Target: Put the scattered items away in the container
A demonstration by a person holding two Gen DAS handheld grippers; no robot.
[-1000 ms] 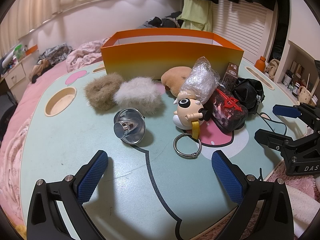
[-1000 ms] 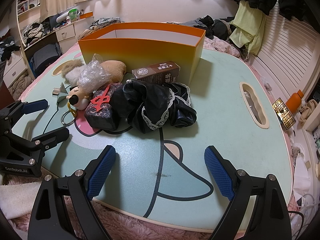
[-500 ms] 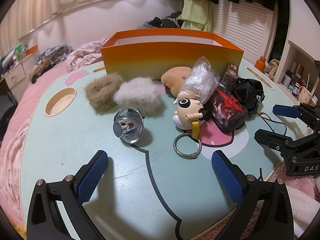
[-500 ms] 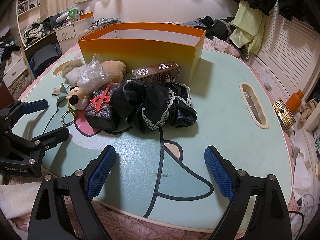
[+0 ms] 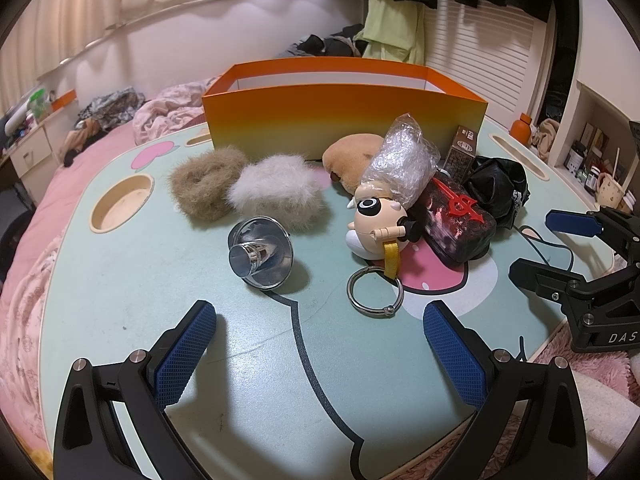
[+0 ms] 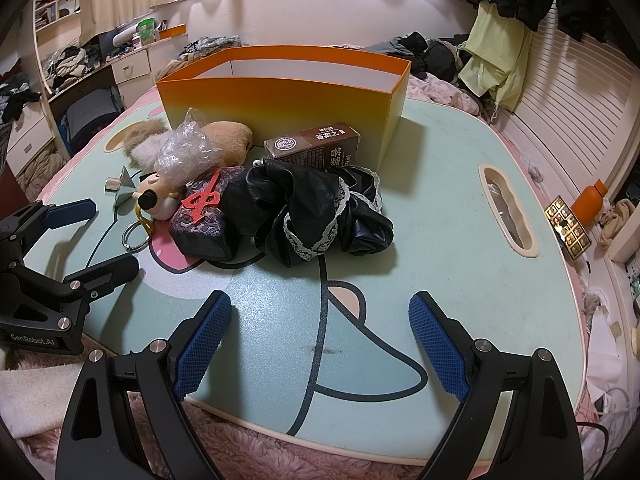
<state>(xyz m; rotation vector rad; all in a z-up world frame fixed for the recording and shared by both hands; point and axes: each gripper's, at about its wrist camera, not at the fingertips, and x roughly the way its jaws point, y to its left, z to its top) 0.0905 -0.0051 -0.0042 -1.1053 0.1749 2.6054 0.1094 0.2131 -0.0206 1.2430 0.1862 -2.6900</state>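
Orange container [image 5: 344, 118] sitting at 12 o'clock on tabletop [image 5: 120, 280], long axis running left-right. Funnel [image 5: 262, 254] lying tipped, spout pointing 7 o'clock toward left hand-held gripper [image 5: 320, 344]. Both left and right hand-held gripper [image 6: 320, 332] gaping wide, holding nothing.

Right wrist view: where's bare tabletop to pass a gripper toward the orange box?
Open lane on the table, between the black lace cloth and the slot cutout, running to the orange box corner. Crowded left of it: brown carton, dark pouch, toys.
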